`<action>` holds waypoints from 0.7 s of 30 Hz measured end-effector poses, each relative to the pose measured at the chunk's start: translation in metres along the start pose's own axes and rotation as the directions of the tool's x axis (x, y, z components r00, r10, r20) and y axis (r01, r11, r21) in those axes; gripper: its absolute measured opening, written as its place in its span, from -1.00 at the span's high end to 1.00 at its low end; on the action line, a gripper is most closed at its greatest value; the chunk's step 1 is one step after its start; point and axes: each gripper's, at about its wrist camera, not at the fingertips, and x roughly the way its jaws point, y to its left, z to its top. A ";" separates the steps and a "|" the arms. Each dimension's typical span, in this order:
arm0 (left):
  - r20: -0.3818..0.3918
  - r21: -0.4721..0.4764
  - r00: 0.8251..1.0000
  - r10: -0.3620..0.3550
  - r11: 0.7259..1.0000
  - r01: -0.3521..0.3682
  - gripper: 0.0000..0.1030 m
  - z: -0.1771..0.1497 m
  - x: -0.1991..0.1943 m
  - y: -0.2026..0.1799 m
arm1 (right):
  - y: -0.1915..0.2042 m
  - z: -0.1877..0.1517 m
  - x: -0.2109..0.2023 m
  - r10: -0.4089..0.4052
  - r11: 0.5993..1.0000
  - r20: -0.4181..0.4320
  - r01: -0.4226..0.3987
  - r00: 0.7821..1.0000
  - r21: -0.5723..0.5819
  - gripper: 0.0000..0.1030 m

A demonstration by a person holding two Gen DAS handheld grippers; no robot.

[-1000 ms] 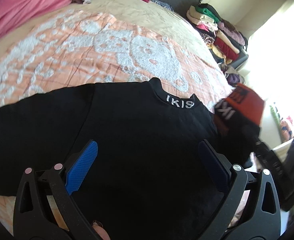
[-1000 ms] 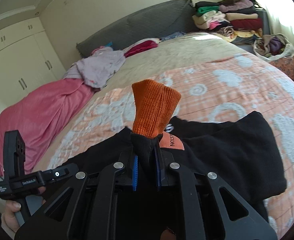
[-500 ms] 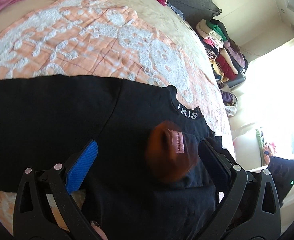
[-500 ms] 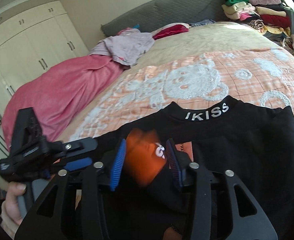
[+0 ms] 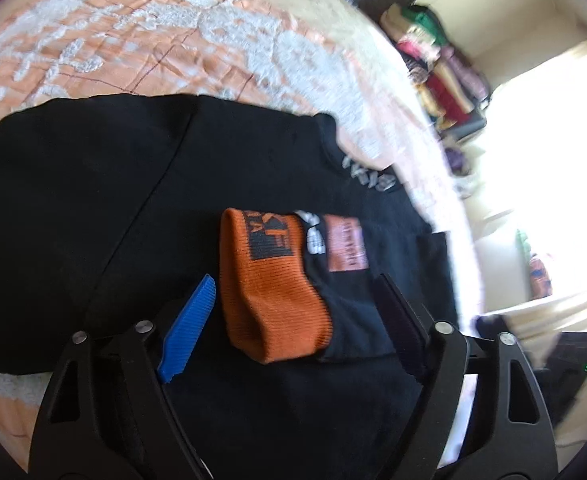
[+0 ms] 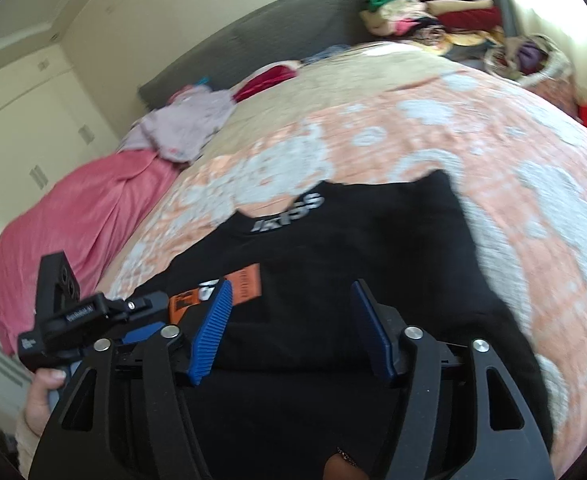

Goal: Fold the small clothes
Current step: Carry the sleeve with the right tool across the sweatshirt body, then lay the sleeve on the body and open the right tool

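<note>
Between the two fingers of the left gripper (image 5: 293, 308) one orange cuff (image 5: 269, 292) is seen, at the end of one black sleeve that is folded over the body of the garment. The fingers are spread wide on each side of the cuff and do not press on it; the jaws have just been closing a little, and the cuff lies free between them. One blue pad (image 5: 191, 328) is shown at the left; the other finger is dark in shadow.

The two fingers of the right gripper (image 6: 291, 328) are released as well. The jaws have just been opening, and nothing is clamped between them; only black cloth is seen below the gap. Just left of the left blue pad (image 6: 211, 332), a small part of the orange cuff is visible.

One black sweater (image 6: 353, 256) is laid flat on the bed cover (image 6: 473, 140), which is orange with white figures. White letters are printed on its collar. One orange label (image 5: 345, 246) is seen beside the cuff.

In the right wrist view, one hand (image 6: 39, 396) is holding the handle of the left gripper. Farther away, one pink blanket (image 6: 73, 220), one loose heap of pale clothes (image 6: 189, 128) and one pile of folded clothes (image 6: 433, 12) are found.
</note>
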 end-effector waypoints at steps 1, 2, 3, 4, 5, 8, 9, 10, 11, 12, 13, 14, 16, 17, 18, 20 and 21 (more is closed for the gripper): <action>-0.007 0.015 0.999 0.040 0.999 -0.040 -0.55 -0.001 0.006 -0.002 | -0.006 0.000 -0.005 -0.012 1.000 0.005 0.012 1.000 0.009 -0.21; -0.004 0.024 0.998 0.060 0.998 -0.059 -0.55 -0.002 0.011 -0.004 | -0.011 0.000 -0.009 -0.026 1.000 0.009 0.026 1.000 0.012 -0.21; 0.003 0.040 0.997 0.077 0.996 -0.077 -0.55 -0.004 0.013 -0.007 | -0.016 0.000 -0.015 -0.046 0.999 0.018 0.046 0.999 0.014 -0.21; 0.014 0.056 0.996 0.089 0.994 -0.090 -0.52 -0.005 0.014 -0.009 | -0.021 0.000 -0.020 -0.057 0.998 0.026 0.057 0.998 0.019 -0.21; 0.026 0.073 0.995 0.097 0.992 -0.099 -0.32 -0.005 0.015 -0.012 | -0.026 0.000 -0.023 -0.064 0.998 0.031 0.064 0.997 0.026 -0.21; 0.031 0.067 0.996 0.081 0.994 -0.083 0.35 -0.003 0.016 -0.012 | -0.038 0.000 -0.031 -0.088 0.995 0.042 0.086 0.995 0.049 -0.21; 0.035 0.057 0.997 0.074 0.995 -0.075 0.53 -0.002 0.016 -0.010 | -0.040 0.001 -0.032 -0.094 0.994 0.044 0.091 0.995 0.054 -0.21; 0.036 0.060 0.997 0.066 0.996 -0.069 0.81 -0.001 0.017 -0.010 | -0.043 0.001 -0.033 -0.100 0.994 0.045 0.097 0.994 0.055 -0.21; 0.039 0.060 0.998 0.055 0.997 -0.058 0.82 0.000 0.015 -0.010 | -0.045 0.001 -0.034 -0.105 0.993 0.047 0.102 0.993 0.056 -0.21; 0.051 0.061 0.998 0.039 0.997 -0.042 0.84 0.001 0.010 -0.010 | -0.047 0.000 -0.035 -0.109 0.993 0.047 0.106 0.993 0.059 -0.21; 0.064 0.068 0.998 0.028 0.997 -0.033 0.85 0.001 0.005 -0.012 | -0.048 0.000 -0.035 -0.114 0.992 0.046 0.111 0.992 0.060 -0.21; 0.075 0.075 0.997 0.024 0.997 -0.030 0.85 0.001 0.001 -0.014 | -0.050 0.001 -0.034 -0.118 0.992 0.046 0.115 0.992 0.059 -0.21; 0.114 0.106 0.993 0.037 0.993 -0.049 0.85 0.001 -0.013 -0.018 | -0.051 0.001 -0.033 -0.124 0.991 0.046 0.121 0.991 0.058 -0.21; 0.132 0.126 0.990 0.055 0.989 -0.072 0.83 0.001 -0.019 -0.020 | -0.050 0.001 -0.031 -0.130 0.990 0.043 0.128 0.991 0.053 -0.21; 0.136 0.139 0.988 0.067 0.987 -0.086 0.80 0.001 -0.021 -0.022 | -0.049 0.001 -0.030 -0.133 0.990 0.040 0.131 0.990 0.048 -0.21; 0.132 0.152 0.985 0.111 0.980 -0.130 0.38 0.003 -0.022 -0.020 | -0.046 -0.001 -0.025 -0.144 0.989 0.031 0.143 0.989 0.035 -0.21; 0.135 0.158 0.983 0.120 0.977 -0.141 0.28 0.003 -0.023 -0.020 | -0.044 -0.002 -0.022 -0.146 0.989 0.023 0.145 0.989 0.029 -0.21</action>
